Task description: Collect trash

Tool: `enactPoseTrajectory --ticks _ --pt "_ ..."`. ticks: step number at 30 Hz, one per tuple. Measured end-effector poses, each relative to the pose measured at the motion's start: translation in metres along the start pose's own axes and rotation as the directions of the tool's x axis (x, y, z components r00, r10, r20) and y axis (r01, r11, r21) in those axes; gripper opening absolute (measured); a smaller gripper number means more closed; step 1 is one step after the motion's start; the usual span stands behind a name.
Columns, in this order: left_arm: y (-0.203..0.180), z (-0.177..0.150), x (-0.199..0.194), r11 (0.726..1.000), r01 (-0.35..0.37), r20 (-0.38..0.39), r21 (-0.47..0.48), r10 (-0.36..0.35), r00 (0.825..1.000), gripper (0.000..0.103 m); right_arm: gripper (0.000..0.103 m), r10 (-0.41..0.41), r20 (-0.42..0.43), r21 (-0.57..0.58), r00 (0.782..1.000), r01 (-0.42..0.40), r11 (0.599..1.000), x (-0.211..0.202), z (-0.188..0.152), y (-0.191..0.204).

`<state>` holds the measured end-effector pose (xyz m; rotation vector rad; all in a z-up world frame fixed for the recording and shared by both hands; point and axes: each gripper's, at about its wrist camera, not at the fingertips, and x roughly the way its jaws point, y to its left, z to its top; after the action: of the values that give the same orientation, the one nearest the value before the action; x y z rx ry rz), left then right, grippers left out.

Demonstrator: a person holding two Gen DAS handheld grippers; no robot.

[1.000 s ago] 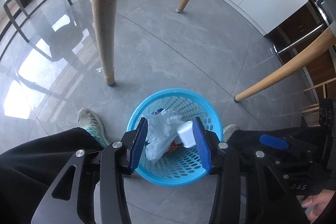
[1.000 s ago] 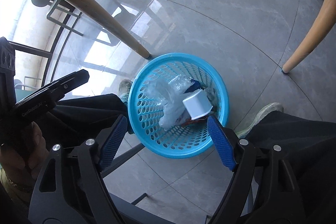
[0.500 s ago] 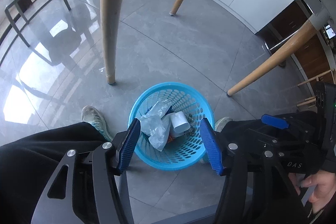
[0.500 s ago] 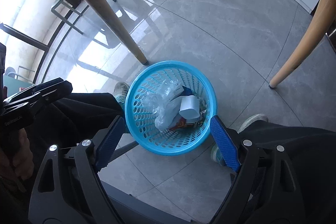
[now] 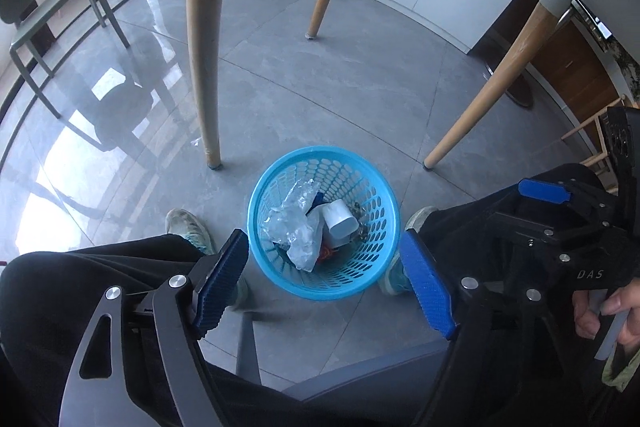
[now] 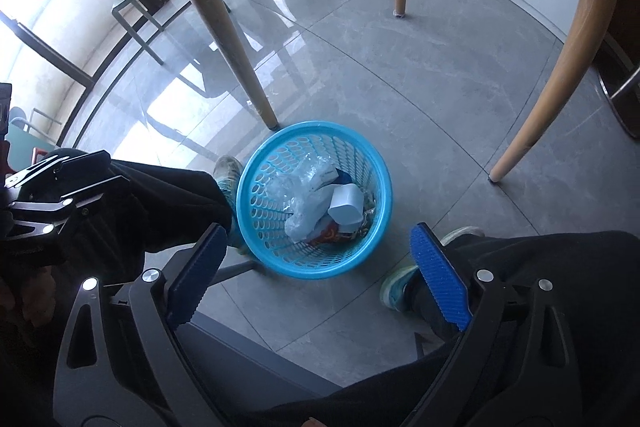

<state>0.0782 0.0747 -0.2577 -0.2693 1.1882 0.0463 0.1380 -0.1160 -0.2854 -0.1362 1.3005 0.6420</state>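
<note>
1. A round blue perforated basket [image 5: 324,223] stands on the grey tiled floor [image 5: 360,79] at the centre of the left wrist frame, between the shoes of a seated person in black trousers [image 5: 80,291].
2. Inside the basket lies the collected trash — a crumpled clear plastic bag [image 5: 294,227], a white cup [image 5: 340,223] tipped on its side just to the right of it, and scraps of coloured wrapper [image 6: 326,237] underneath.
3. The left gripper [image 5: 326,285] hangs above the basket with its blue-padded jaws spread wide; they have just been opening, and nothing sits between them.
4. The right gripper [image 6: 318,275] also points down at the basket — its jaws have likewise just been opening, stand wide apart and hold nothing.
5. Three pale wooden legs [image 5: 204,39] of the bench rise around the basket toward the top of both frames; one foot stands just beside the basket's rim at its upper left.
6. A grey-green chair [image 5: 44,3] stands in the upper left of the left wrist frame, near a bright window.
7. At the lower right edge of that frame, a hand [image 5: 604,315] grips the handle of the right gripper.
</note>
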Motion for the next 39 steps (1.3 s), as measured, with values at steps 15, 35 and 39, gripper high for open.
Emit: enactPoseTrajectory --ticks 15,35,39 --pt "-0.004 -0.024 -0.007 0.999 0.040 -0.036 0.007 -0.039 0.999 0.097 0.094 -0.026 0.011 -0.052 1.000 0.026 0.998 -0.036 -0.039 0.010" --pt "-0.006 -0.030 -0.007 0.999 0.016 -0.045 0.034 -0.014 0.999 0.097 0.094 0.043 -0.034 -0.011 0.998 -0.044 0.999 -0.028 -0.040 0.003" --pt "-0.007 -0.030 -0.006 0.999 0.009 -0.043 0.037 -0.007 0.999 0.097 0.094 0.050 -0.039 -0.010 0.998 -0.051 0.999 -0.027 -0.040 0.004"
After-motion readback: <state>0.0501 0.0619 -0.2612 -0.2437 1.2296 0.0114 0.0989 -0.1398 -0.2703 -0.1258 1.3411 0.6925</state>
